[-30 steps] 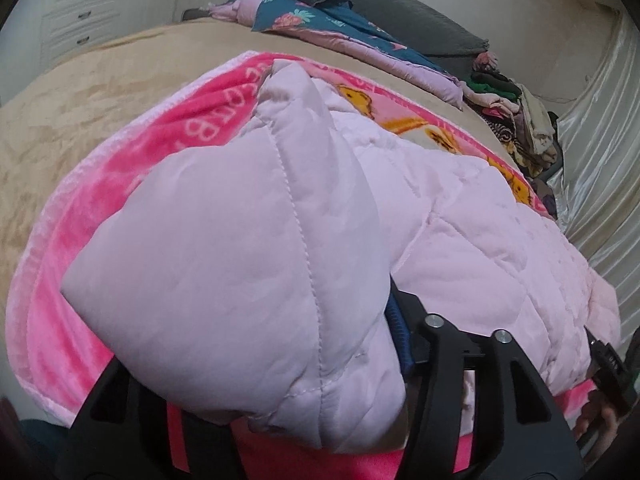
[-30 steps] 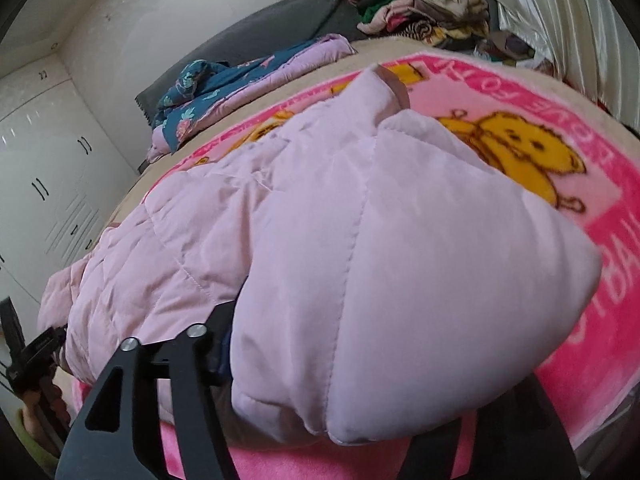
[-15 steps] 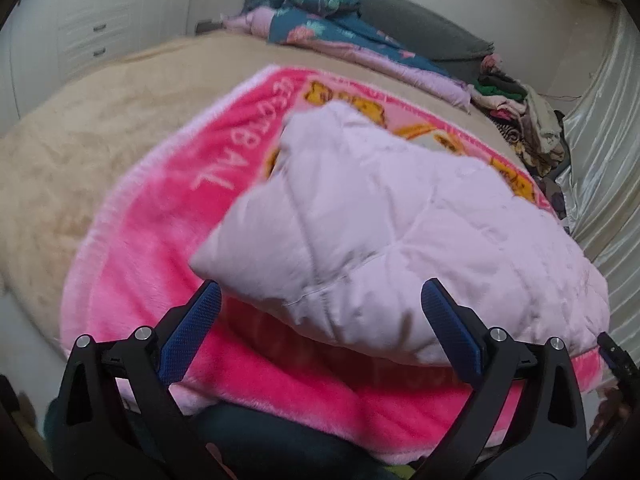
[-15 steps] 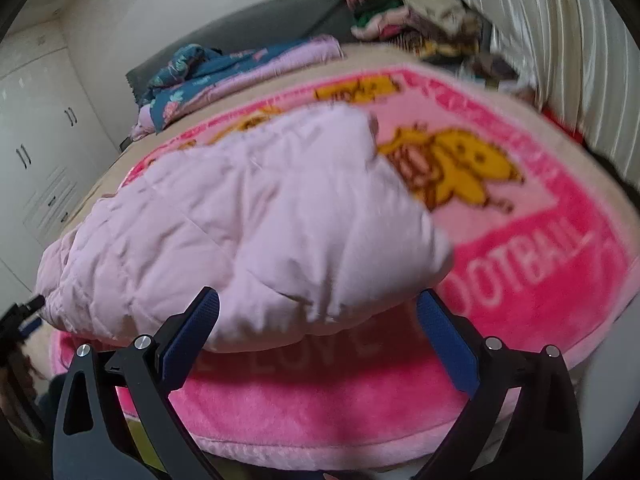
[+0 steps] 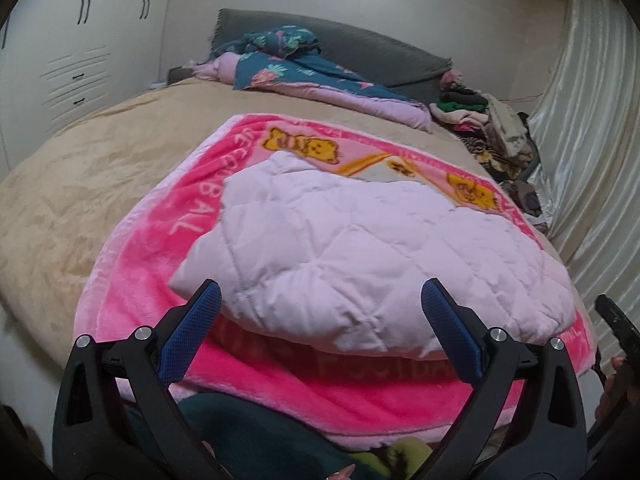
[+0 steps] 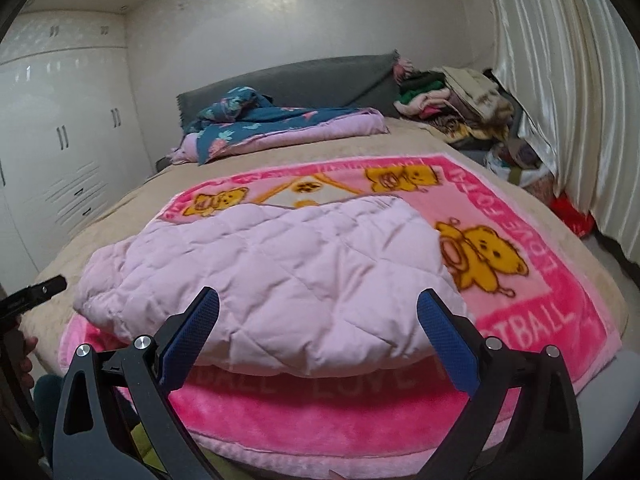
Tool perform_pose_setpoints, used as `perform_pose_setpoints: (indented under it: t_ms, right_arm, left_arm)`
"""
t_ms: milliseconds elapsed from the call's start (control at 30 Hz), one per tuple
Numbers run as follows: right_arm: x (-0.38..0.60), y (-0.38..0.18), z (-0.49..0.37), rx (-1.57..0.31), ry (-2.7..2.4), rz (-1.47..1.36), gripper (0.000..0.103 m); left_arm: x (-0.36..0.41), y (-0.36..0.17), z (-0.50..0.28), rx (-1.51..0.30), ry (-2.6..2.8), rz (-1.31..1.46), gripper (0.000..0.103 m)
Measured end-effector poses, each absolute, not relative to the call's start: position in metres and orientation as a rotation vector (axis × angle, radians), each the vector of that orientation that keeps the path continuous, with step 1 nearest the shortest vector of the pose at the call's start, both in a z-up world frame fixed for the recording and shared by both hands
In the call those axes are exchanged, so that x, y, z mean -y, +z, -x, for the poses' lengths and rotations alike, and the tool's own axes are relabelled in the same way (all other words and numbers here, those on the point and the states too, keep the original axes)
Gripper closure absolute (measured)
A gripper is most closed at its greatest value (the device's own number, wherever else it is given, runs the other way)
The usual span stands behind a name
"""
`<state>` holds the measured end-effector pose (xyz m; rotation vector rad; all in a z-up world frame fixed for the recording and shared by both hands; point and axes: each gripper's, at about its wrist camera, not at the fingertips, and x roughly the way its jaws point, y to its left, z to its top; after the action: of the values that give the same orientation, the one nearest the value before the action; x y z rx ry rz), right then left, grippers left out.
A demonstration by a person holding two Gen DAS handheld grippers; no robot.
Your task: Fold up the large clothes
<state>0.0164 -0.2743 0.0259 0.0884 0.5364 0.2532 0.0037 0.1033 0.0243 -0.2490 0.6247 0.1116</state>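
Note:
A pale pink quilted jacket point(image 5: 360, 248) point(image 6: 272, 276) lies folded into a flat bundle on a bright pink bear-print blanket point(image 5: 160, 240) point(image 6: 540, 288). My left gripper point(image 5: 320, 300) hovers above the bundle's near edge, jaws wide open, blue pads clear of the fabric. Over the same near edge, seen from the other side, my right gripper point(image 6: 318, 300) also stands open with nothing between its fingers. The tip of the right gripper shows at the right rim of the left wrist view, with a hand below it.
The blanket lies on a beige bed cover point(image 5: 80, 176) point(image 6: 460, 148). A rolled teal-and-lilac quilt point(image 5: 304, 72) point(image 6: 272, 124) lies by the grey headboard point(image 5: 372, 52). Piled clothes point(image 5: 488, 124) point(image 6: 452, 100) sit at the far right corner beside satin curtains point(image 6: 560, 80). White wardrobes point(image 6: 60, 140) stand left.
Both grippers let go of the jacket's corners, opened wide and drew back and upward. The raised corners dropped, and the jacket now lies flat and folded on the blanket.

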Motion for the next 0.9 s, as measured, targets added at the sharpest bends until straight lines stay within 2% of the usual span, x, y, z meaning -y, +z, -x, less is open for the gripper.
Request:
perform_pose_setpoints:
  t_ms: [900]
  right_arm:
    - [0.226,0.004,-0.008,-0.632,0.356,-0.030,0.004]
  left_arm:
    - [-0.051,0.013,-0.005,-0.663,0.040,0.157,0.009]
